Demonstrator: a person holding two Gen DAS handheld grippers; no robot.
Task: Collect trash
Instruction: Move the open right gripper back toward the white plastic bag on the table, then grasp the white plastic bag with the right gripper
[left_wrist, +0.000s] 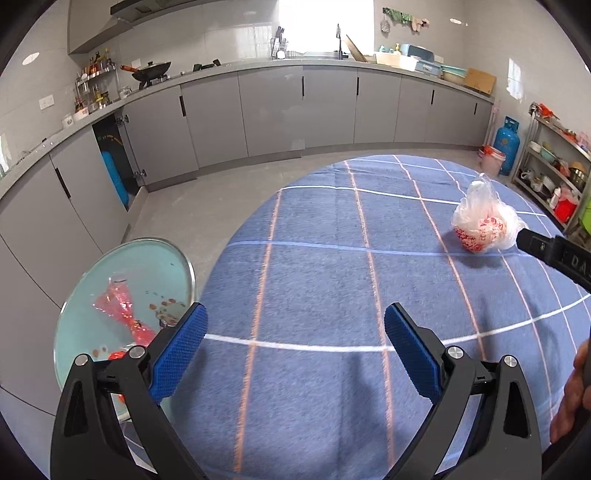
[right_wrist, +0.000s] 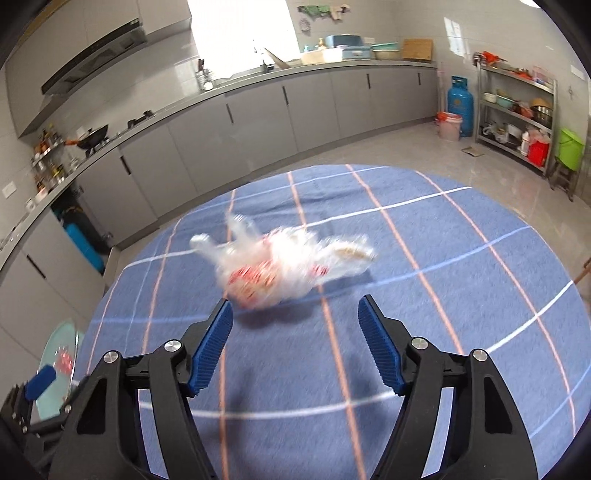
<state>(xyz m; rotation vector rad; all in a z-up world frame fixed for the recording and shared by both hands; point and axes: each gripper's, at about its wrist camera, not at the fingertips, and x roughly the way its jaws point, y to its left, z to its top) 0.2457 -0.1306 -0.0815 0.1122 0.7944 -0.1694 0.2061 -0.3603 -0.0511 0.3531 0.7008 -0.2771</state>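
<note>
Now, left wrist view first.
Left gripper (left_wrist: 295, 325): low centre of frame, blue pads spread wide, nothing between them, only cloth below.
Cloth (left_wrist: 314, 266): blue with white and orange check lines, fills the middle and right of the frame.
Bag (left_wrist: 480, 218): clear plastic with red-and-white print inside, right of centre on the cloth, well apart from the left gripper.
Right gripper's finger (left_wrist: 554, 254): black tip coming in from the right edge, just beside the bag; touching or not, cannot tell.
Hand (left_wrist: 570, 391): at the lower right edge, partly cut off.
Glass round (left_wrist: 92, 280): lower left, beyond the cloth's edge, red wrapper (left_wrist: 123, 314) lying on it, partly behind the left finger.

Over to the right wrist view.
Right gripper (right_wrist: 295, 325): low centre, jaws apart, empty between the pads.
Bag (right_wrist: 280, 262): centre of frame, blurred, lying on the cloth just ahead of the fingertips, nearer the left-of-frame pad, not between the pads.
Cloth (right_wrist: 406, 332): spreads across the lower half.
Left gripper (right_wrist: 40, 382): one blue pad at the lower left edge, in front of the glass round (right_wrist: 55, 350).
</note>
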